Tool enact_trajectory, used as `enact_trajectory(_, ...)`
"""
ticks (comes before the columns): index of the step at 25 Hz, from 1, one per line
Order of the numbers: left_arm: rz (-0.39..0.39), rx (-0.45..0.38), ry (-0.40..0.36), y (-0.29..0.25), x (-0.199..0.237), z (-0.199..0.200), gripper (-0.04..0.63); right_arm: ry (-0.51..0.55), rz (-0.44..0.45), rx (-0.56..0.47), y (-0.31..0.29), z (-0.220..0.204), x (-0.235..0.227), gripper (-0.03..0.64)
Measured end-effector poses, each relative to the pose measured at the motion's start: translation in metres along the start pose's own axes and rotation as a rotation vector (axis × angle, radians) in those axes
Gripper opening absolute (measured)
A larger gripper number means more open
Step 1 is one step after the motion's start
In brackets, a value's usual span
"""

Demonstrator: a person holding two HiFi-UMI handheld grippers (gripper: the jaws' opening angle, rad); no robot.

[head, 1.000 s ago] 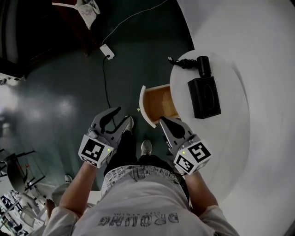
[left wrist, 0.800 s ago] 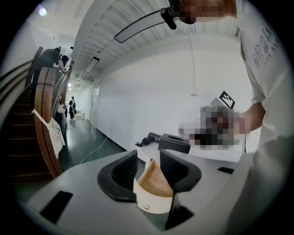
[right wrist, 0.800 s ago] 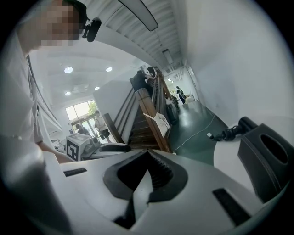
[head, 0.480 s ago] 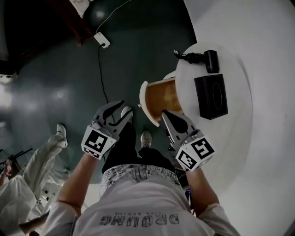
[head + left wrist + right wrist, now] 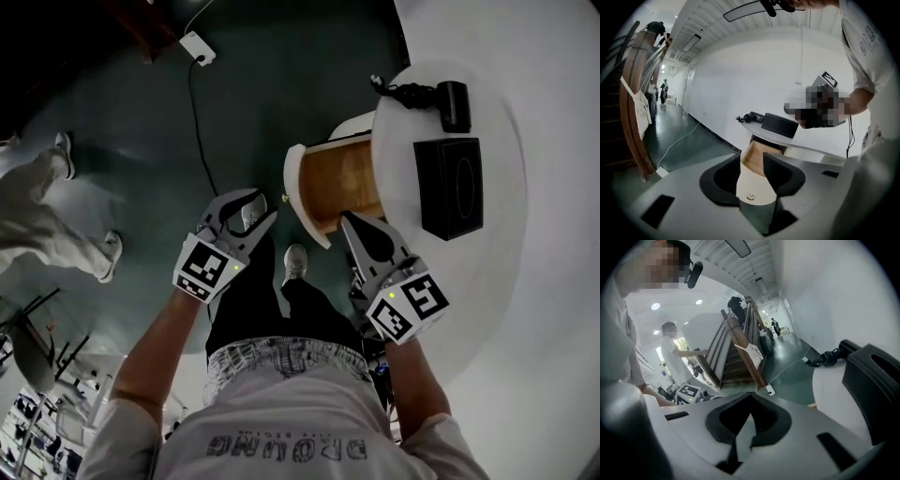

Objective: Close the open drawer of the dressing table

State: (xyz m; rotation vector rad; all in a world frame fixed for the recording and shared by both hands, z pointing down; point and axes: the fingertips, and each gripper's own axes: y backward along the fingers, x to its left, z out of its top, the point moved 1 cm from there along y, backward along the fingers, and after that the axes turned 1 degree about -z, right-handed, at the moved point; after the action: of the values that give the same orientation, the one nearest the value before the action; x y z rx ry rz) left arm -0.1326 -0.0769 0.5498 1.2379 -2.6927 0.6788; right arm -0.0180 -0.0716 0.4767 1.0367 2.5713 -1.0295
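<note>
Head view: open drawer (image 5: 337, 183) between released left tongs (image 5: 258, 208), clenched empty right tongs (image 5: 352, 223).

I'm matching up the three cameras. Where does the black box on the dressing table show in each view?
Head view: black box at the right, on the white tabletop.
Left gripper view: black box at centre, above the jaws.
Right gripper view: black box at the far right edge, large.
Shared landmark: the tangled black cable lying beside it, seen in all three views.
</note>
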Motion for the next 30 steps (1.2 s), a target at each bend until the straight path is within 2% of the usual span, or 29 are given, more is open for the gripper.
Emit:
enact_trajectory(19,-0.151,0.164,0.033,-0.075,0.018,-0.124,0.163,-0.077,-0.018,0.082,-0.042,-0.063,-0.047,0.009)
enact_trajectory(30,-0.232,0.268,0.007,-0.102,0.010,-0.185,0.152,-0.119,-0.042,0.105,-0.043,-0.084,-0.059,0.009)
